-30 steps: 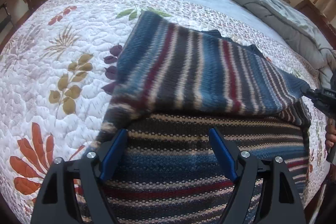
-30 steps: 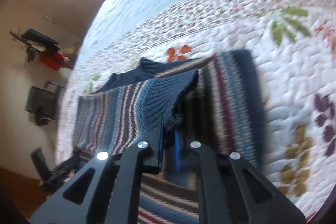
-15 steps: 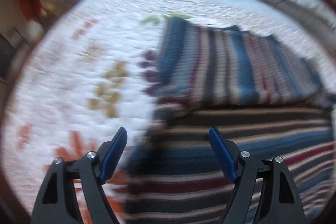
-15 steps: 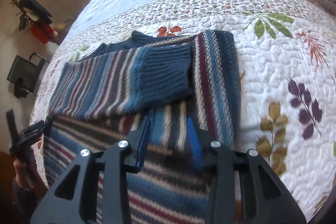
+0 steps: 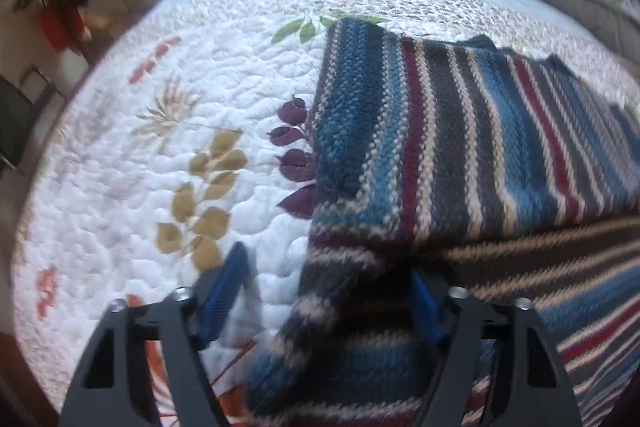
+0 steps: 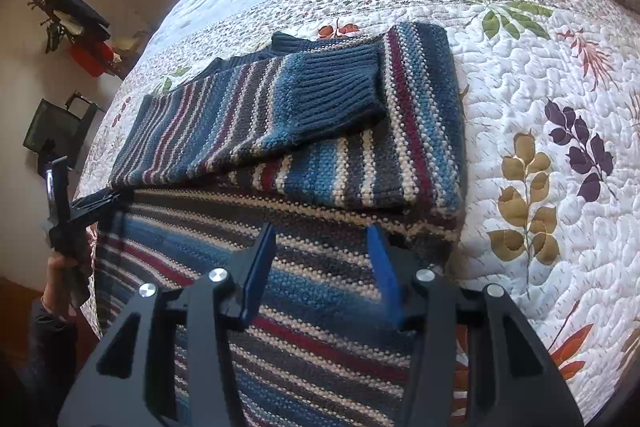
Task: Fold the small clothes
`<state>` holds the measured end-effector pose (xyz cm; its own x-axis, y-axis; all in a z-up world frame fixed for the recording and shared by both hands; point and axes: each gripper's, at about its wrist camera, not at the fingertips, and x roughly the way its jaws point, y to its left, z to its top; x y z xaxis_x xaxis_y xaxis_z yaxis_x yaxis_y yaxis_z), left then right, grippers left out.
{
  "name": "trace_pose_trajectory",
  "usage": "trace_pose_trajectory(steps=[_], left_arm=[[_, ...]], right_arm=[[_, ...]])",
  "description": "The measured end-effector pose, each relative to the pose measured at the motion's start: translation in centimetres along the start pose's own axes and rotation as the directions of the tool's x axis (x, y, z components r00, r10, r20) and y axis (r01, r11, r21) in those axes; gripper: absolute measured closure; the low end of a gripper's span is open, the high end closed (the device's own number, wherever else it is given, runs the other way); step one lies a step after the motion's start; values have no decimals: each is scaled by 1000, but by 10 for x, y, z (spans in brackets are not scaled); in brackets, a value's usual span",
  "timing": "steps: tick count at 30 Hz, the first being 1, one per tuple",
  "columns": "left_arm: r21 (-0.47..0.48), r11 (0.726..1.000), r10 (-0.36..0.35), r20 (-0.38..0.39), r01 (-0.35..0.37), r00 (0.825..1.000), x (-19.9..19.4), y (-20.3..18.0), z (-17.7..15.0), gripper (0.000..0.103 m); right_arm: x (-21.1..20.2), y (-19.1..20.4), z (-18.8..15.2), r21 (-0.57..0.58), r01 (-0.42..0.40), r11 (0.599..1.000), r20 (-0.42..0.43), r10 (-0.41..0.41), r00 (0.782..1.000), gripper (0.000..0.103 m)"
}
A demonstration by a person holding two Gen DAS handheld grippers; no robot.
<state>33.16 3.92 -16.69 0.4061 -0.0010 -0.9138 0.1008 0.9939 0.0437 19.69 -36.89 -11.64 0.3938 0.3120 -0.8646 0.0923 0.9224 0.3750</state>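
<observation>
The left tongs (image 5: 324, 301) have just been closing around the near left edge of the sweater (image 6: 304, 163), but their pads do not press it yet. The sweater lies on the bed (image 6: 540, 99), one sleeve (image 6: 328, 99) already folded across it. The right tongs (image 6: 322, 271) have just been opening, empty above the knit. The body fold is left, I think.
</observation>
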Motion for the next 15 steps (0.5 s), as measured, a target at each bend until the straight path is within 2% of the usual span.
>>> trace_pose_trajectory(steps=[2, 4, 6, 7, 9, 13, 14, 15], left_arm=[[-89, 995, -40, 3, 40, 999, 3, 13, 4, 48], [-187, 980, -73, 18, 75, 997, 2, 30, 5, 64], [-251, 963, -86, 35, 92, 996, 0, 44, 1, 72], [-279, 955, -88, 51, 99, 995, -1, 52, -4, 73], [-308, 943, -108, 78, 127, 991, -2, 60, -12, 73], [-237, 965, -96, 74, 111, 993, -7, 49, -16, 66], [-236, 964, -108, 73, 122, 991, -11, 48, -16, 59], [-238, 963, -117, 71, 130, 991, -13, 48, -17, 45]], right_arm=[[2, 1, -2, 6, -5, 1000, -2, 5, 1000, 55], [6, 2, -2, 6, -8, 1000, -7, 8, 1000, 55], [9, 3, -2, 11, -16, 1000, -12, 17, 1000, 55], [10, 3, -2, 14, -24, 1000, -16, 25, 1000, 55], [14, 2, -2, 13, -24, 1000, -22, 25, 999, 55], [16, 2, 1, 15, -23, 1000, -25, 23, 999, 55], [15, 2, 2, 16, -27, 1000, -24, 27, 999, 55], [15, 4, 2, 13, -26, 1000, -24, 26, 999, 53]])
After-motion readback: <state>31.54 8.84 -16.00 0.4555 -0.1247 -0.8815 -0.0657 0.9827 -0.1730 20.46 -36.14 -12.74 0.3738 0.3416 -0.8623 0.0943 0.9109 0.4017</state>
